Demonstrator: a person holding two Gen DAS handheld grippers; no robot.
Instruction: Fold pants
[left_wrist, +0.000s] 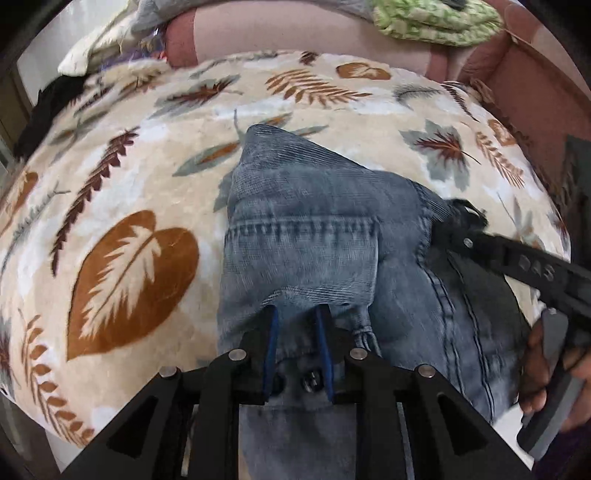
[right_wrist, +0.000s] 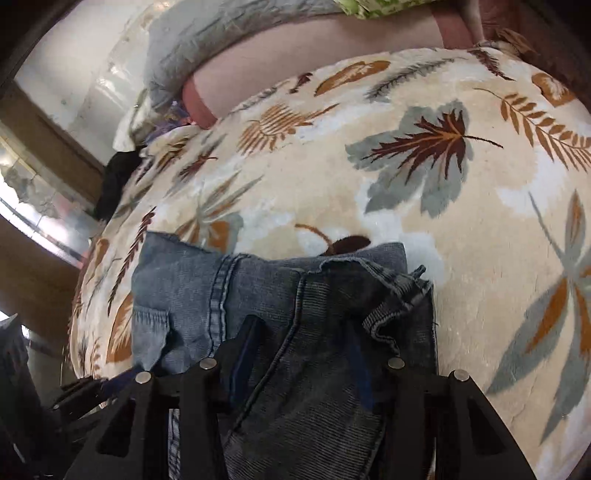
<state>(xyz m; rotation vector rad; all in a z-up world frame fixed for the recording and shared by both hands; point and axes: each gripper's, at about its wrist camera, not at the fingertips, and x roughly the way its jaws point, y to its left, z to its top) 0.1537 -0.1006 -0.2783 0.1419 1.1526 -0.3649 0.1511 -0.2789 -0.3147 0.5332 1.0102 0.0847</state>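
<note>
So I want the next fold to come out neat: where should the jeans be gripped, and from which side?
Grip the jeans at the near edge, coming from the person's side, one gripper toward each near corner. The denim lies as a compact stack on the blanket, with open edges near and bulk beyond.

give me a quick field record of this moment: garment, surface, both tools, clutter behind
garment: faded blue denim jeans, bunched in layers, hem edge facing away
surface: cream plush blanket with brown and grey leaf print, jeans lying on it
left tool: left tool, blue-padded fingers narrowly apart with denim between them
right tool: right tool, fingers wide apart, denim draped between them; grip cannot be told
clutter behind: green patterned cloth and grey crumpled fabric on a pinkish sofa back
</note>
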